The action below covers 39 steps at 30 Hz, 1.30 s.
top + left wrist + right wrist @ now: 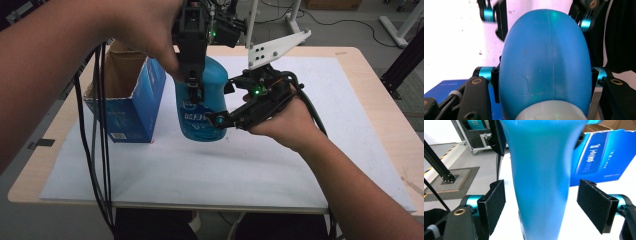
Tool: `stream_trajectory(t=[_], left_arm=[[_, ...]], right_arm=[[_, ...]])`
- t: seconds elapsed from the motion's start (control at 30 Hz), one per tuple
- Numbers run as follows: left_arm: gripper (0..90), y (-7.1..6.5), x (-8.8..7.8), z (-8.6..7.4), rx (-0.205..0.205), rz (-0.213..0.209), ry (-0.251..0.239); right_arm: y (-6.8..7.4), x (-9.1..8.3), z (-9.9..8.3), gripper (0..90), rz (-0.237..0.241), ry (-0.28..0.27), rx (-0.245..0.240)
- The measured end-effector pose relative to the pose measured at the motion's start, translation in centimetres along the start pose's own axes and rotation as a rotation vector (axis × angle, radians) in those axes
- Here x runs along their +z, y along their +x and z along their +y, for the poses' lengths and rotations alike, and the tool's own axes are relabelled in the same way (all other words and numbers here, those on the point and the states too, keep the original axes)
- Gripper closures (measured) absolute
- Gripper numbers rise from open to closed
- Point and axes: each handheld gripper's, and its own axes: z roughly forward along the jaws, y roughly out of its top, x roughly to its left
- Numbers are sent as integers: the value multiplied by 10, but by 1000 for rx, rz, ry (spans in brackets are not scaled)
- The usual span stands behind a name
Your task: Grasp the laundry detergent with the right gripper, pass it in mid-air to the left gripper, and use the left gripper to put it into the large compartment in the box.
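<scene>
A blue plastic bottle (202,100) stands upright at the middle of the white mat (250,165). From above, my left gripper (195,92) is shut on its upper body. In the left gripper view both pads press the bottle (544,57) at its sides, and its pale neck (549,111) sits at the bottom edge. My right gripper (224,102) comes in level from the right, lower down. In the right gripper view (544,205) its jaws straddle the bottle (541,165) with a gap on each side, so it is open. I cannot tell whether the bottle's base rests on the mat.
An open blue carton (127,100) stands just left of the bottle, its flaps up, and also shows in the right gripper view (599,157). Black cables (100,150) hang from the left hand across the mat's left side. The wooden table (380,100) ends close on the right.
</scene>
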Motion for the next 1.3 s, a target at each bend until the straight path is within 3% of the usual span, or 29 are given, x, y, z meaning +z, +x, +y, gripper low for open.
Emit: stream_trajectory(t=[0.07,0.27,0.33,0.4,0.63,0.73,0.93,1.13,1.3], left_arm=[[397,0,-1,0,-6,-2,2],[397,2,-6,-2,-23,-7,3],[397,4,-7,-4,-33,-5,-1],[396,5,-9,-6,-46,-3,-4],[396,8,-18,-12,-101,-5,7],[396,9,-26,-17,-134,3,3],[395,15,-47,-35,-253,-13,-35],[394,22,-66,-59,-419,4,-59],[393,30,-76,-83,-553,10,-66]], right_arm=[[1,-5,1,140,-32,5,-3],[0,-20,2,127,-79,13,-19],[0,-24,4,115,-91,32,-33],[1,-28,6,36,-115,60,-45],[-1,-45,16,29,-148,123,-61],[-2,-52,20,7,-161,184,-82],[-5,-65,31,5,-177,336,-130],[-6,-74,39,5,-195,483,-186],[-10,-82,39,5,-188,542,-178]])
